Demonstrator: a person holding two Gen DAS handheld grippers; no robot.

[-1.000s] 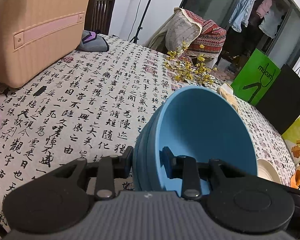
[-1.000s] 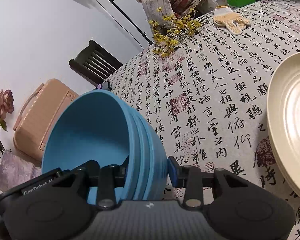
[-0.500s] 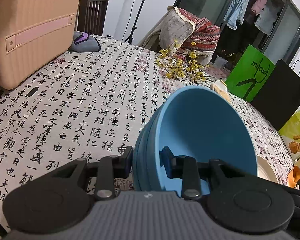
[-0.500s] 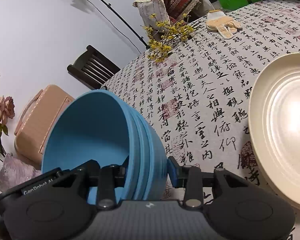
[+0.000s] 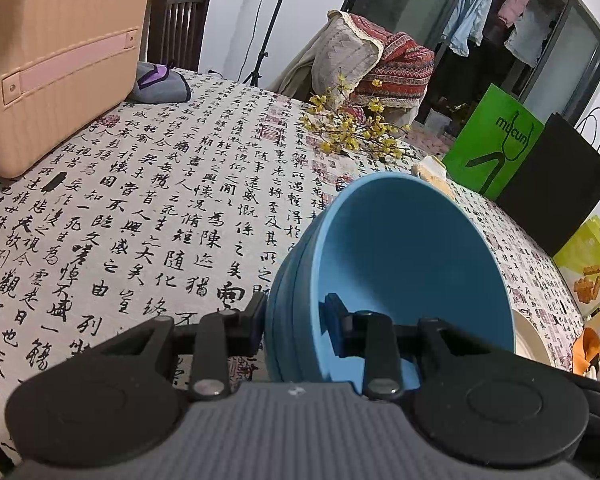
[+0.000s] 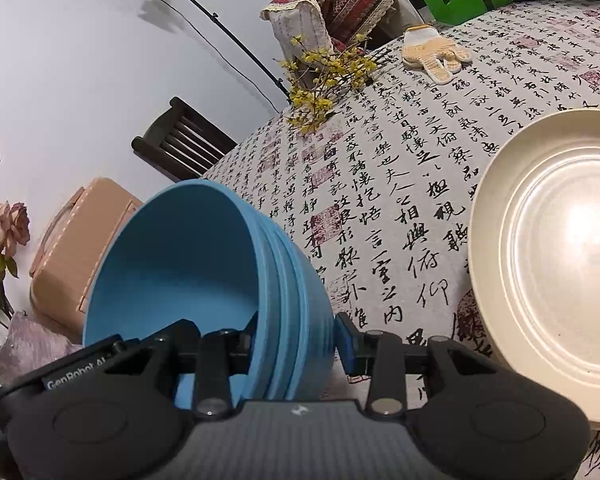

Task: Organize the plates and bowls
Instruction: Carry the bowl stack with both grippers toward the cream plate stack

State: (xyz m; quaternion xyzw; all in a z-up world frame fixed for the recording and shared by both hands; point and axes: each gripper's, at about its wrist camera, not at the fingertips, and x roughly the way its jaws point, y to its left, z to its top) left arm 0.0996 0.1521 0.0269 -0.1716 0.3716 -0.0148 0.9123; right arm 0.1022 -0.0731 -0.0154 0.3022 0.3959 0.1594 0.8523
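Observation:
A nested stack of blue bowls (image 5: 400,256) hangs tilted above the table. My left gripper (image 5: 296,312) is shut on its rim, left finger outside the wall and right finger inside. In the right wrist view the blue bowl stack (image 6: 204,264) opens to the left. My right gripper (image 6: 298,332) is shut on its rim, left finger inside and right finger outside. A cream plate (image 6: 548,264) lies flat on the tablecloth to the right of the bowls. Only a sliver of that plate (image 5: 529,336) shows behind the bowls in the left wrist view.
A tablecloth printed with black calligraphy (image 5: 148,216) covers the table. On it stand a peach suitcase (image 5: 48,64) at the far left, a sprig of yellow flowers (image 5: 352,132), work gloves (image 6: 432,54) and a grey pouch (image 5: 160,86). Shopping bags (image 5: 500,144) and chairs stand beyond the far edge.
Both grippers keep their grip on the bowls. In the right wrist view the cream plate has come further into the picture from the right.

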